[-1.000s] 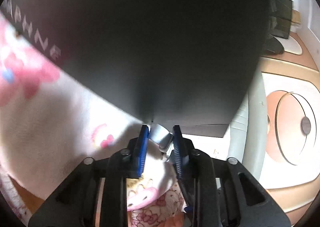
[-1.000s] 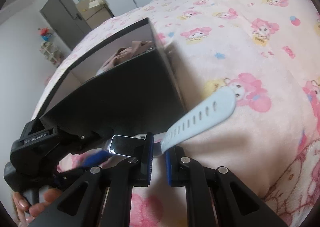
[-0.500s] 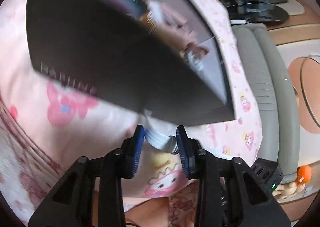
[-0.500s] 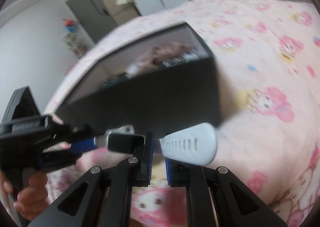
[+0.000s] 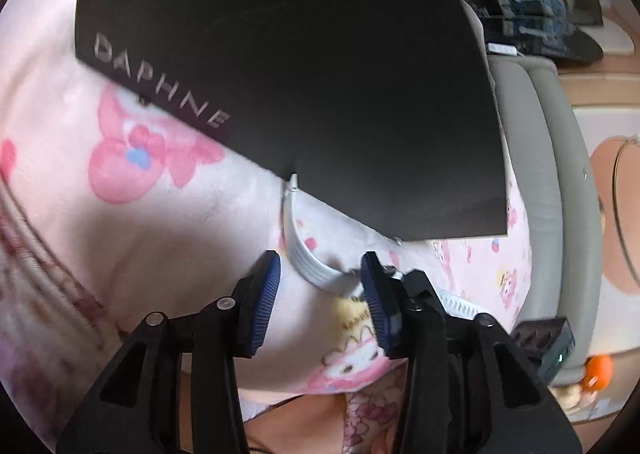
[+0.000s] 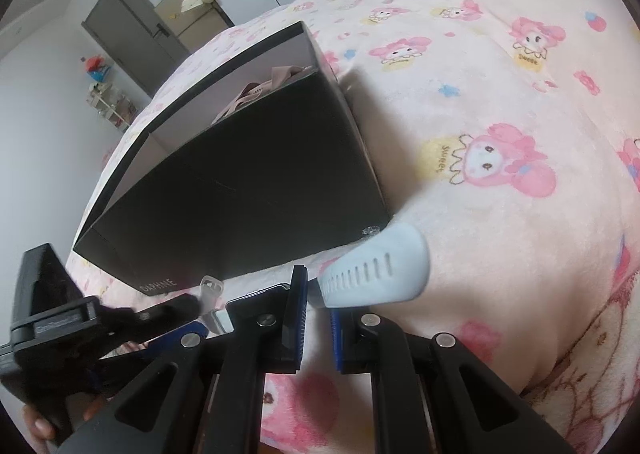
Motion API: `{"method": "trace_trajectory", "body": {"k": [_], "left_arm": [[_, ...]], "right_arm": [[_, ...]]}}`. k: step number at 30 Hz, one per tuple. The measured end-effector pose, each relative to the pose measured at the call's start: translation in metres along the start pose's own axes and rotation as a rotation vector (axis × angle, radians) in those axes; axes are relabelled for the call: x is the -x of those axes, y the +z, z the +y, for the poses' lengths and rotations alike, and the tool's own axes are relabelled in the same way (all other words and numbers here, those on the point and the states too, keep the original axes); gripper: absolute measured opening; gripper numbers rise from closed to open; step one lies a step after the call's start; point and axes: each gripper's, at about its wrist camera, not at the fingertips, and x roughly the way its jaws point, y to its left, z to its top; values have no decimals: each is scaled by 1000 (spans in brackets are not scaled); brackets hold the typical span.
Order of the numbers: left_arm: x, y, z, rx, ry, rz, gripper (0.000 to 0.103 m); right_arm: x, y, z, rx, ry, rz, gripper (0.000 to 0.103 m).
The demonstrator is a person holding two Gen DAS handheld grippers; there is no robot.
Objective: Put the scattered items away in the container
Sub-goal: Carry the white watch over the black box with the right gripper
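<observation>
A smartwatch with a pale blue strap (image 6: 376, 274) hangs just in front of the black DAPHNE box (image 6: 248, 182), above the pink blanket. My right gripper (image 6: 318, 306) is shut on the strap beside the dark watch face (image 6: 256, 300). The strap's buckle end (image 5: 304, 254) curves between the fingers of my left gripper (image 5: 320, 274). Its jaws are opening and its left pad stands apart from the strap. From the right wrist view the left gripper (image 6: 180, 318) comes in from the left at the buckle (image 6: 210, 288). The box (image 5: 320, 74) is open on top, with pinkish straps (image 6: 260, 90) inside.
The cartoon-print blanket (image 6: 500, 134) covers the bed all around the box. A grey padded bed edge (image 5: 540, 174) runs along the right of the left wrist view, with floor beyond. A hand (image 6: 36, 422) grips the left tool. A door (image 6: 132, 30) and shelves stand far back.
My left gripper's jaws have spread from a grip on the buckle end to wide apart around it. It has also drawn back and turned. The right gripper keeps its grip on the strap.
</observation>
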Motion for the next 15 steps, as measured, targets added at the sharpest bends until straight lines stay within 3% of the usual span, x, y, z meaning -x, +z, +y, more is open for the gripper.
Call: {"method": "trace_trajectory", "body": {"k": [3, 6, 15], "left_arm": [[-3, 4, 0, -21, -10, -21, 43], [-1, 5, -9, -74, 15, -18, 7], [66, -1, -68, -276, -38, -72, 6]], "right_arm": [[-1, 1, -4, -22, 15, 6, 8], [-1, -1, -4, -15, 23, 4, 8], [47, 10, 22, 64, 96, -99, 8]]}}
